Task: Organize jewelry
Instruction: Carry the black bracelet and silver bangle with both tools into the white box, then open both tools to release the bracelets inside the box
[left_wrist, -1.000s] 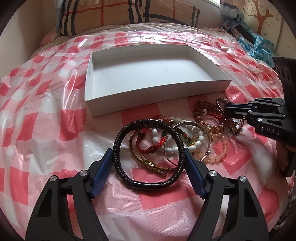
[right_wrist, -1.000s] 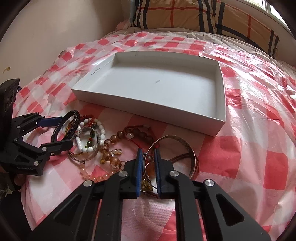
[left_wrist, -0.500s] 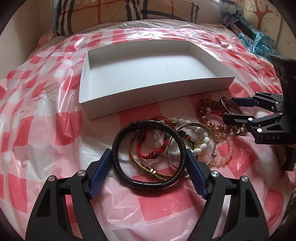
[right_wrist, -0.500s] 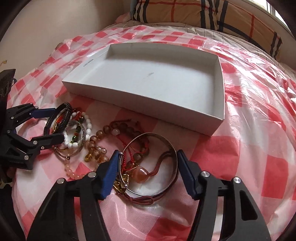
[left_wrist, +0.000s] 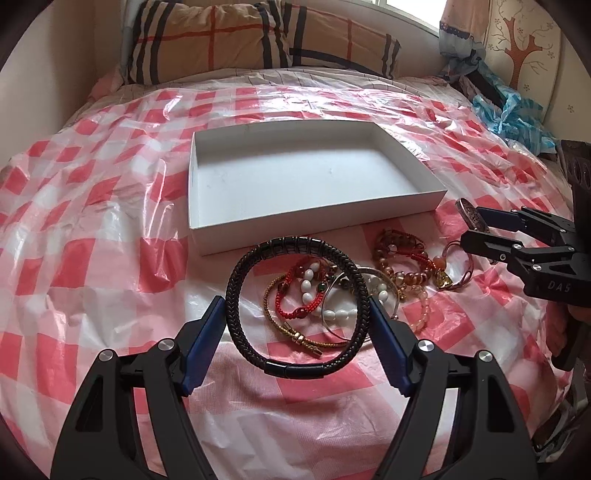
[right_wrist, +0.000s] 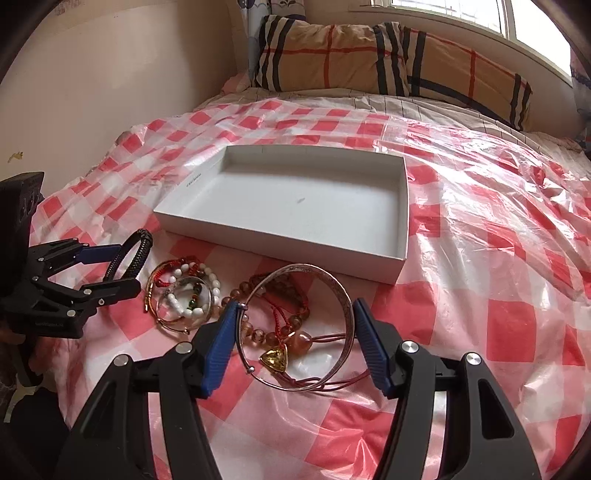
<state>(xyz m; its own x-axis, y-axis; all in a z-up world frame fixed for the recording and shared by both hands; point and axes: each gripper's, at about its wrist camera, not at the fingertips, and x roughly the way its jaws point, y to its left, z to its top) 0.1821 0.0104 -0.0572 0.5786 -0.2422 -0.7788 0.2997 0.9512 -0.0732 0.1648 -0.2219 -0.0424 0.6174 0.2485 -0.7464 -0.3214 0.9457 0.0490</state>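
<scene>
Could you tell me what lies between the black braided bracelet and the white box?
Nothing: in the left wrist view only bare checked plastic sheet separates the black braided bracelet from the white box.

Box label print (right_wrist: 194, 180) too small

My right gripper (right_wrist: 293, 334) grips the silver bangle (right_wrist: 301, 325) by its sides, the white box (right_wrist: 284, 236) beyond it.

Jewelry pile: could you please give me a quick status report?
Left tool clamped across black braided bracelet. Right tool, jaws just opened wide, now spanning silver bangle, pads on its rim. White box empty. Nothing in the way.
</scene>
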